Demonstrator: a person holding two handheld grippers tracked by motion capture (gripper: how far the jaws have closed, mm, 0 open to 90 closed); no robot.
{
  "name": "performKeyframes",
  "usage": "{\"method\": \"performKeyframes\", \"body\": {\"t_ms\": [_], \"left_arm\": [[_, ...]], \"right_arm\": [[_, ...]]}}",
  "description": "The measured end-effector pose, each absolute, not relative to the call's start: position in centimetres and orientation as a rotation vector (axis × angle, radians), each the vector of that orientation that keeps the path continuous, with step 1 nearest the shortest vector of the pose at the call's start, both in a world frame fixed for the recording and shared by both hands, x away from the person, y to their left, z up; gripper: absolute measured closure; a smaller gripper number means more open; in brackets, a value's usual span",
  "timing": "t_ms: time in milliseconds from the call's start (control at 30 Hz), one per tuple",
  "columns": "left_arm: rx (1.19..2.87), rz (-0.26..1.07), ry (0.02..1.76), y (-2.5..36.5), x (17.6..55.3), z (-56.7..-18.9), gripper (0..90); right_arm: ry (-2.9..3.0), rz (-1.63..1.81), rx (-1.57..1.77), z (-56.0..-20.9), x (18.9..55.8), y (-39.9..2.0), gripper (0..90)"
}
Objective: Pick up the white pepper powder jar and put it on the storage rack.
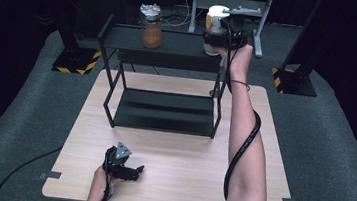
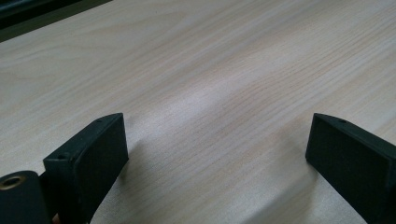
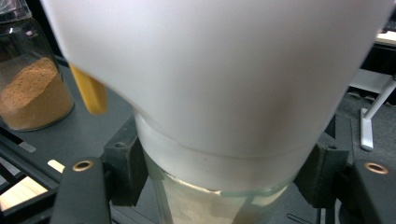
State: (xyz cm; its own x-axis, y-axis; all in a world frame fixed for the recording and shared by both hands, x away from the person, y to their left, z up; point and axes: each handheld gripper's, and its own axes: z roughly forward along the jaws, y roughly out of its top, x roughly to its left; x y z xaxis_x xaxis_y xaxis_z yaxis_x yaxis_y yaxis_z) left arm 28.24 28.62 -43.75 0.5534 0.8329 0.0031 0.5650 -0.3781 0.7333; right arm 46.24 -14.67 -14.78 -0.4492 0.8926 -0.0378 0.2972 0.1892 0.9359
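Your right gripper [image 3: 219,177] clamps jar [image 3: 215,200] on shelf [image 1: 172,43] – clear glass, pale contents, big white lid, yellow tab. Your left gripper [image 2: 217,154] – jaws spread, nothing between, over table [image 2: 210,70].

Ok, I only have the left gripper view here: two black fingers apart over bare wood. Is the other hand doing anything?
Observer: Yes. The right gripper is up at the black shelf's top level, shut on a white-lidded jar.
Operator: Is the jar standing on the shelf or lifted?
Observer: I cannot tell; the high view shows it upright at the shelf's right end.
Operator: Anything else up there?
Observer: A foil-capped jar of brown powder stands towards the left, apart from the held one.
Operator: And where is my gripper?
Observer: The left gripper sits at the table's near edge, open, in front of the shelf.
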Motion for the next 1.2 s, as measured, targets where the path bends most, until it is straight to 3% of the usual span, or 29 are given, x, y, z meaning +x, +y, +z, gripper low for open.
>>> {"method": "performKeyframes", "body": {"t_ms": [167, 367, 500, 933, 1200], "left_arm": [[2.089, 0.488, 1.121, 28.7, 28.3, -43.8, 4.8], [2.093, 0.495, 1.117, 28.6, 28.2, -43.7, 4.9], [2.091, 0.497, 1.117, 28.6, 28.2, -43.8, 4.9], [2.092, 0.5, 1.117, 28.5, 28.1, -43.8, 4.8], [2.091, 0.498, 1.118, 28.6, 28.2, -43.8, 4.9]], "right_arm": [[1.867, 1.235, 1.108, -14.5, 46.2, -14.4, 27.9], [1.929, 1.129, 1.131, -12.5, 45.7, -14.0, 6.4], [1.995, 1.081, 1.097, -11.3, 44.3, -14.4, 2.0], [2.102, 1.025, 0.955, -12.8, 38.3, -16.9, 0.2], [2.172, 0.969, 0.92, -18.1, 34.9, -18.8, 0.0]]}}
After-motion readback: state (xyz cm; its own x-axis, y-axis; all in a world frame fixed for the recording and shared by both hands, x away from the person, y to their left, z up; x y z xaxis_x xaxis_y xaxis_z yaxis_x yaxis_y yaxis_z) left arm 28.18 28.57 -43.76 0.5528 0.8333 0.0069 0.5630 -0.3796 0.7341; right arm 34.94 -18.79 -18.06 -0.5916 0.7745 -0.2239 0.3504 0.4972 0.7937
